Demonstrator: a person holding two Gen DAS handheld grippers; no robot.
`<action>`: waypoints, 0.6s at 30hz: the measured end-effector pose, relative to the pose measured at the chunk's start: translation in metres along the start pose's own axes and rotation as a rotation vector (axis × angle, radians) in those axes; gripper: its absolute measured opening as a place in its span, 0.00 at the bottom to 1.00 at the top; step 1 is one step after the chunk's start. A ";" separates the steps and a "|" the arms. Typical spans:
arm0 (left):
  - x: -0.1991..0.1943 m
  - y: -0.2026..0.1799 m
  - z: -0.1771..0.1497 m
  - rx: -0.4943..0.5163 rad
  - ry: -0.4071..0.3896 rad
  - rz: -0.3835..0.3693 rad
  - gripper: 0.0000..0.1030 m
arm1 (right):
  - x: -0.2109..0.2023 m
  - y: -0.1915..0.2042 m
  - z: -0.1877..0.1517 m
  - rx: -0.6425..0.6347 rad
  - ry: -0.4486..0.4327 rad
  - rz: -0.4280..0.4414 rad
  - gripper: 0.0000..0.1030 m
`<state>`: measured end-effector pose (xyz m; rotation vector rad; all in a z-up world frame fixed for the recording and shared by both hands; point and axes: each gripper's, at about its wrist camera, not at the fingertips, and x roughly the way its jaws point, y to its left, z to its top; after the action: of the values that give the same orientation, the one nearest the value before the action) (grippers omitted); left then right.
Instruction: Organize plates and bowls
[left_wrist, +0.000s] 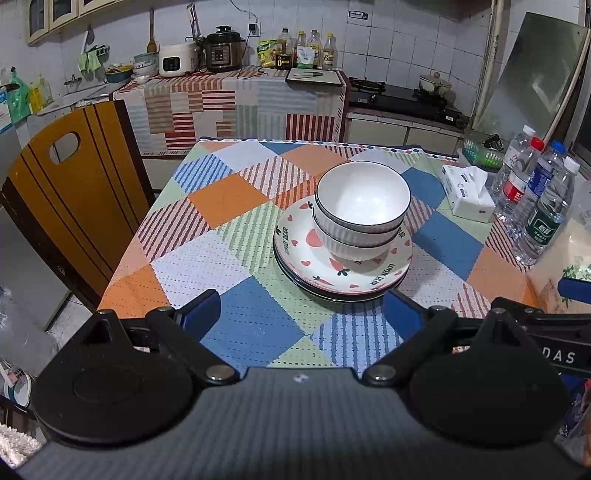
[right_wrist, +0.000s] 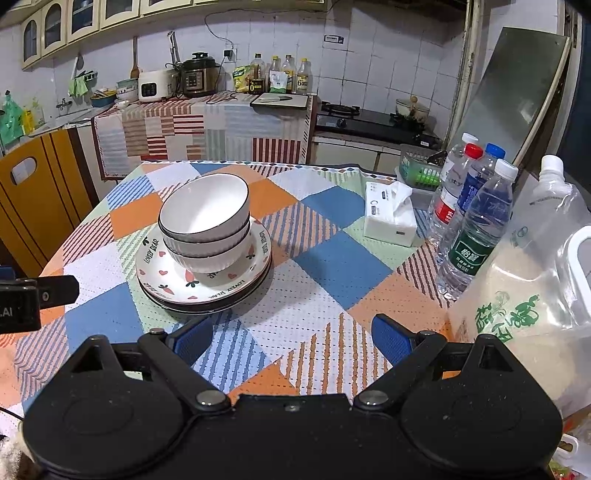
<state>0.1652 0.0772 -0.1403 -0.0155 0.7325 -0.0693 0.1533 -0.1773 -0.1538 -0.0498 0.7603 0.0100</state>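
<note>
The stack of bowls (left_wrist: 362, 214) sits on the stack of plates (left_wrist: 343, 266), and everything else is best placed against that pile. It rests on the patchwork tablecloth (left_wrist: 236, 236), toward the middle of the table. The top plate is white with red hearts and strawberries; darker rims show beneath it, though how many plates lie under it is hard to count. Two ribbed white bowls with dark rims are nested, the upper one tilted a little.

The left gripper (left_wrist: 301, 314) hovers short of the pile, its blue-padded fingers spread wide with nothing between them — the right-hand finger's tip lies close to the plates' near edge. The right gripper (right_wrist: 291, 338) is likewise spread and empty, off to the right of the pile and nearer the camera.

Only the right wrist view shows the large rice jug (right_wrist: 532, 306), cut off at the frame edge, far right of the pile. Both views show the tissue box (right_wrist: 389, 214) and the water bottles (right_wrist: 476, 225) beyond it. The left view gives more of the wooden chair (left_wrist: 70, 206), left of the pile.
</note>
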 end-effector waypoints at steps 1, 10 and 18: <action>-0.001 0.000 0.000 -0.001 -0.003 -0.002 0.93 | 0.000 0.000 0.000 0.001 0.002 -0.001 0.92; -0.003 -0.002 0.000 0.012 -0.021 0.006 0.93 | 0.003 0.000 -0.002 0.003 0.018 -0.002 0.92; -0.003 -0.001 -0.001 0.007 -0.020 0.009 0.93 | 0.004 -0.002 -0.002 0.006 0.021 -0.002 0.92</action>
<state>0.1629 0.0760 -0.1389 -0.0064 0.7125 -0.0629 0.1549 -0.1792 -0.1586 -0.0446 0.7815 0.0054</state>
